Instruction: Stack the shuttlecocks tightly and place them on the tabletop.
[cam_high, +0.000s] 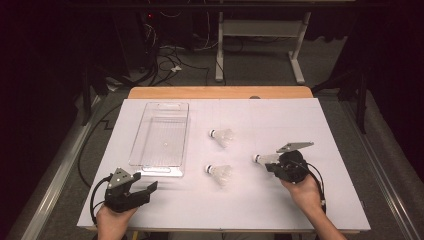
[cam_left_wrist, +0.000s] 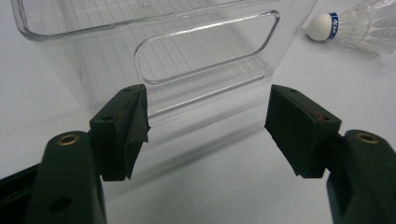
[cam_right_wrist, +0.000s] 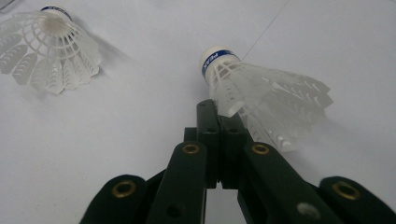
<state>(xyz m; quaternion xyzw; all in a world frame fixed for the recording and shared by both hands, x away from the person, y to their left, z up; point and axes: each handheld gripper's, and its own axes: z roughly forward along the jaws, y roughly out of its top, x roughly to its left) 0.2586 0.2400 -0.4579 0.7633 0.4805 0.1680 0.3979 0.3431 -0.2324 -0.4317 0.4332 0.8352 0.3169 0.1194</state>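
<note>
Right gripper (cam_right_wrist: 223, 109) pinches skirt edge of shuttlecock (cam_right_wrist: 261, 95) on white table (cam_high: 320, 200), right side. Shuttlecock probably very light, skirt thin, bendy, easy to crush. Grip soft, near cork end. Left gripper (cam_left_wrist: 208, 126) spread wide, nothing between, near clear tray (cam_high: 162, 132).

We see a white board (cam_high: 280, 200) over a wooden tabletop (cam_high: 220, 92), whose edge shows at the far side. A clear plastic bin (cam_high: 162, 135) lies on the board's left half, long axis running away from us, with nothing in it. Two loose shuttlecocks sit mid-board, both on their sides with corks pointing left: the far one (cam_high: 222, 136) and the near one (cam_high: 219, 172), apart from each other and from the bin. Behind, we've got tangled cables (cam_high: 167, 62) on the floor beside a white desk frame (cam_high: 220, 50).
</note>
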